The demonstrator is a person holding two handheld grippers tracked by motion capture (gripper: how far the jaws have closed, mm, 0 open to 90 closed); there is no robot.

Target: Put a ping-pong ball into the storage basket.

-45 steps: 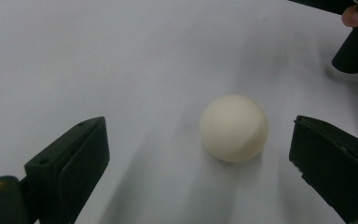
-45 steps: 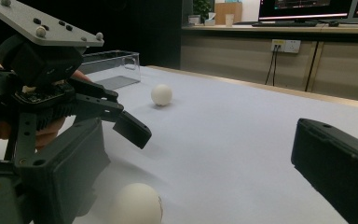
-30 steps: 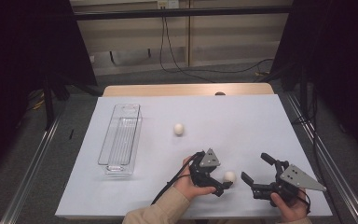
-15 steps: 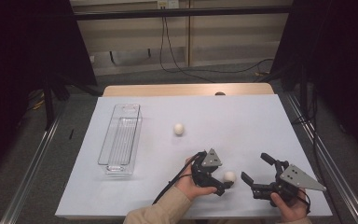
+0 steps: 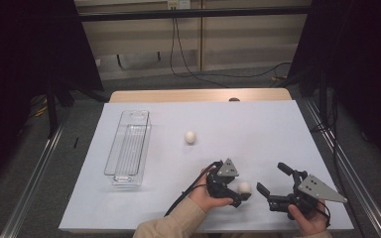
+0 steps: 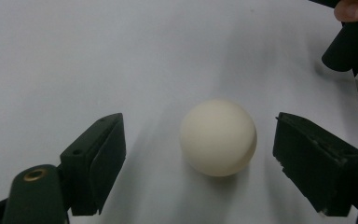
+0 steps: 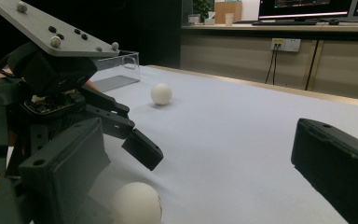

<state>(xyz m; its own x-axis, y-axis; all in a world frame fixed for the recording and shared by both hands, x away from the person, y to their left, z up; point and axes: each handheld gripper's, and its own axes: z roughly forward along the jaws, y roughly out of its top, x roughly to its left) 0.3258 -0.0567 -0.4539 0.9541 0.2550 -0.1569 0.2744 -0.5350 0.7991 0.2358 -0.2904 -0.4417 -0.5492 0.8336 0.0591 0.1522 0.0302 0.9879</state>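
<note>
Table [image 5: 278,129] was covered in a white sheet, with you at its near edge. The clear tray [image 5: 128,148] lay lengthwise on the left part of the sheet, well apart from both of your hands.

Your left gripper [image 5: 239,191] sat low at the near edge, right of centre, grey plate on top, cable trailing back toward you. Its jaws had just been closing but were not on anything: a gap showed on each side of the near ball [image 6: 218,137], which sat between them, closer to the one at the right of the left gripper view. That ball rested on the sheet, not lifted. In the high view, the same ball [image 5: 244,187] lay at the left gripper's tips.

Your right gripper [image 5: 274,184] was just to the right of it, jaws spread wide and holding nothing, pointing left toward the left gripper. In its own view, the near ball [image 7: 137,203] showed at the bottom, by its left-hand jaw.

The far ball [image 5: 190,137] lay alone mid-table, between the tray and your hands, untouched; it [image 7: 161,94] showed beyond the left gripper.
</note>
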